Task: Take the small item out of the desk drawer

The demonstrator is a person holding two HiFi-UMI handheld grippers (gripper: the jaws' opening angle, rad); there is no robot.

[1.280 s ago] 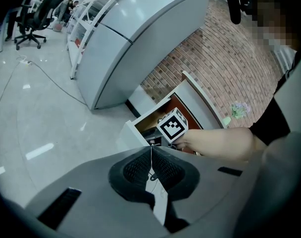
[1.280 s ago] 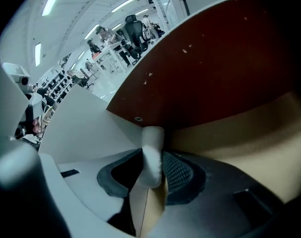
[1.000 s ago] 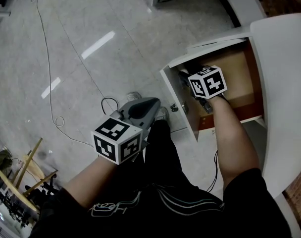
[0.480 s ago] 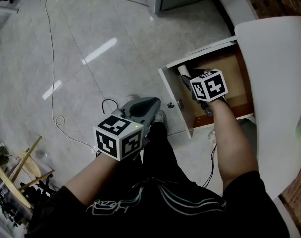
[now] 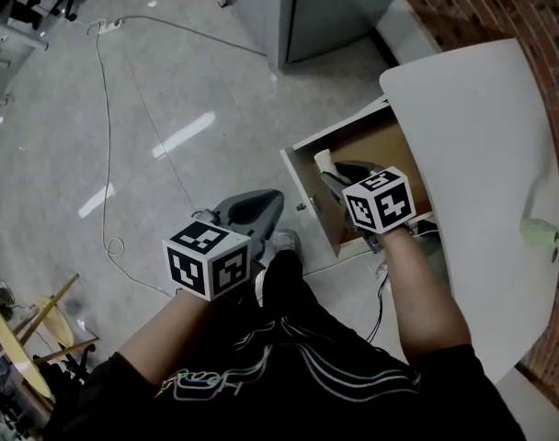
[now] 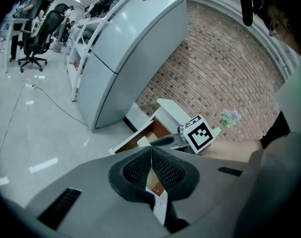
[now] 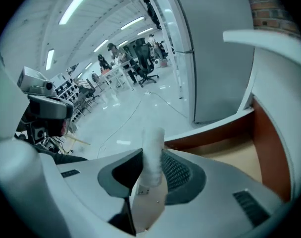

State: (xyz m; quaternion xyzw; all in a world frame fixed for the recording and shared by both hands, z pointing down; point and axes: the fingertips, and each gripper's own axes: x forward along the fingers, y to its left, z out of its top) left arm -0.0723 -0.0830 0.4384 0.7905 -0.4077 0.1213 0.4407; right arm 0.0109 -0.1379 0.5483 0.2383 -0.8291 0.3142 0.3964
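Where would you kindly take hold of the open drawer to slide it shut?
Probably its white front panel, pinched over the thin top edge from above by the left gripper; the right gripper is shut on the white roll.

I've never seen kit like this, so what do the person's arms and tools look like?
The left tool and right tool are smooth grey shells with dark meshed pads. Each carries a white cube printed with black square markers. The sleeves are short and black, leaving the forearms bare.
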